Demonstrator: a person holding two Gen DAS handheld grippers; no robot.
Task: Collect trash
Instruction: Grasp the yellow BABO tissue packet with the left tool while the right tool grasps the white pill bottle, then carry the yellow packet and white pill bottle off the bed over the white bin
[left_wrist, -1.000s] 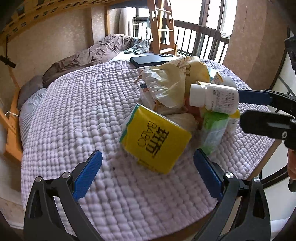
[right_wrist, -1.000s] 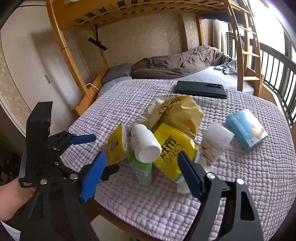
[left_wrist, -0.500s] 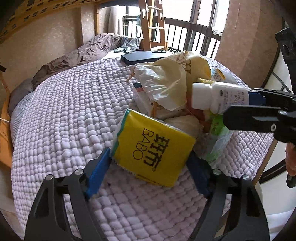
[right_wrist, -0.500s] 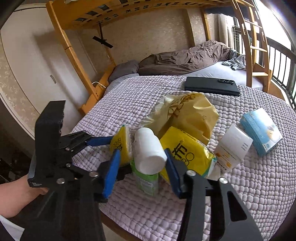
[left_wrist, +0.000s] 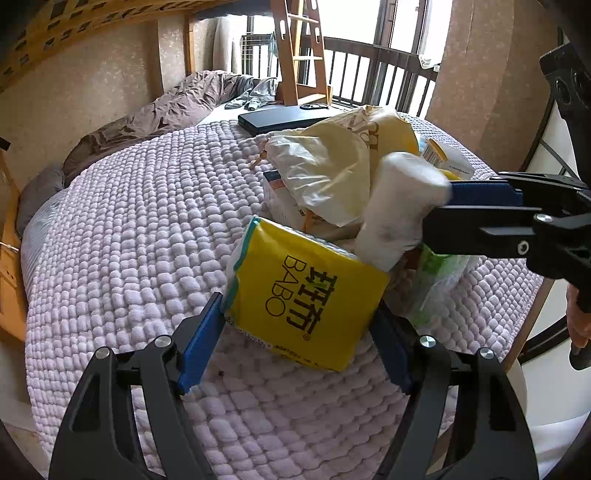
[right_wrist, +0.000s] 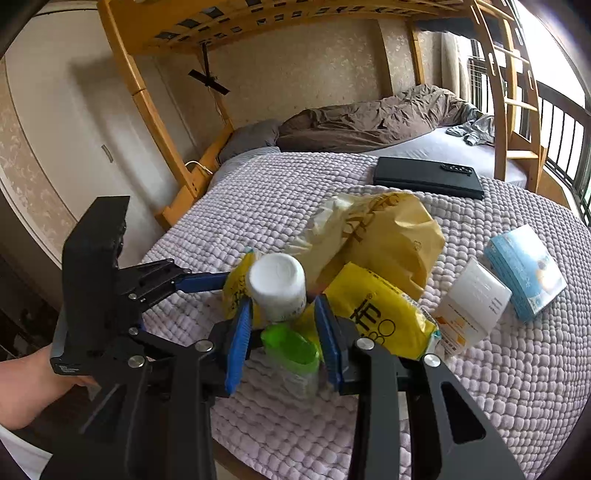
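A pile of trash lies on the lilac knobbly cover (left_wrist: 129, 229). My left gripper (left_wrist: 297, 308) has a yellow "BABO" tissue pack (left_wrist: 306, 291) between its blue pads. The jaws are closing and both pads press on the pack's sides. My right gripper (right_wrist: 282, 301) is shut on a white capped bottle (right_wrist: 277, 286). In the left wrist view that bottle (left_wrist: 399, 210) is blurred and tilted, just right of the pack. A green packet (right_wrist: 291, 350) lies under the bottle. A second yellow pack (right_wrist: 376, 321) lies to its right.
A crumpled cream-yellow plastic bag (right_wrist: 384, 236) tops the pile. A white box (right_wrist: 472, 306) and a light blue box (right_wrist: 524, 266) lie to the right, a black flat case (right_wrist: 428, 177) at the back. Behind stands a wooden bunk bed with a ladder (left_wrist: 299, 51).
My left jaws have come in from wide open onto the yellow pack's sides. My right jaws have shut on the white bottle, which now tilts with its cap raised.
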